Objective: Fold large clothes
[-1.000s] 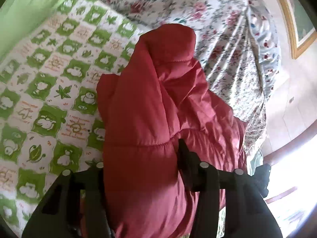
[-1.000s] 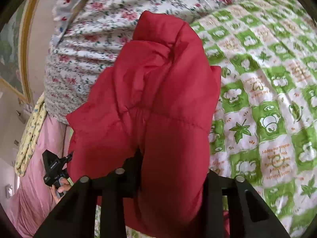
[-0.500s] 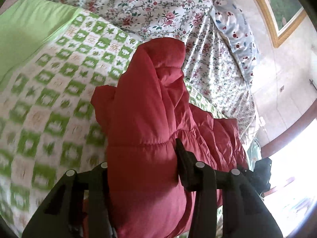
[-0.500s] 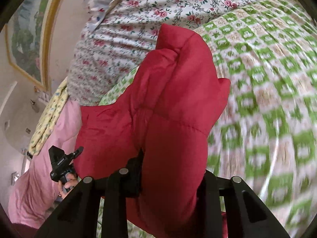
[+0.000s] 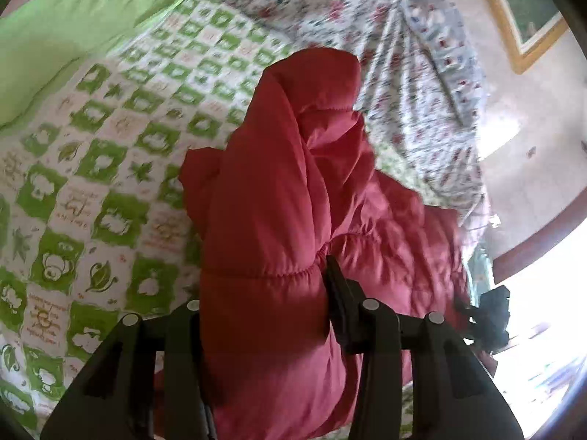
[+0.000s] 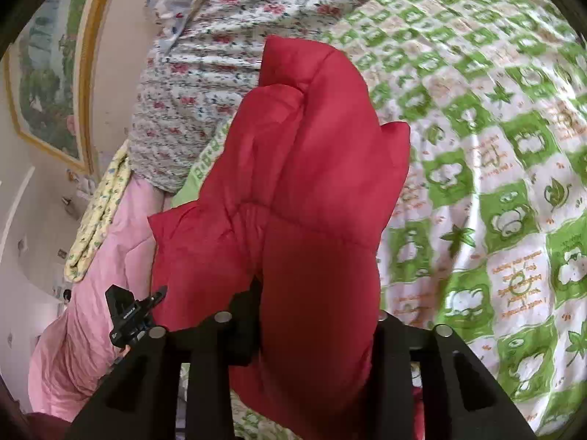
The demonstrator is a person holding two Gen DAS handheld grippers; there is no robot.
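A red puffer jacket (image 5: 286,190) hangs bunched above the green and white checked bedspread (image 5: 91,183). My left gripper (image 5: 264,293) is shut on a thick fold of the jacket. In the right wrist view the same jacket (image 6: 315,190) fills the middle, and my right gripper (image 6: 315,311) is shut on another fold of it. The cloth hides most of the fingers. Each gripper shows small at the edge of the other's view, the right gripper (image 5: 491,315) and the left gripper (image 6: 132,311).
A floral quilt (image 5: 403,73) lies heaped at the head of the bed (image 6: 205,84). A plain green sheet (image 5: 66,36) lies at the left. A pink blanket (image 6: 91,275) hangs off the bed's side. A framed picture (image 6: 47,66) hangs on the wall.
Both grippers have dropped back closer to the bedspread, still holding the jacket. The jacket's hanging folds have shifted a little.
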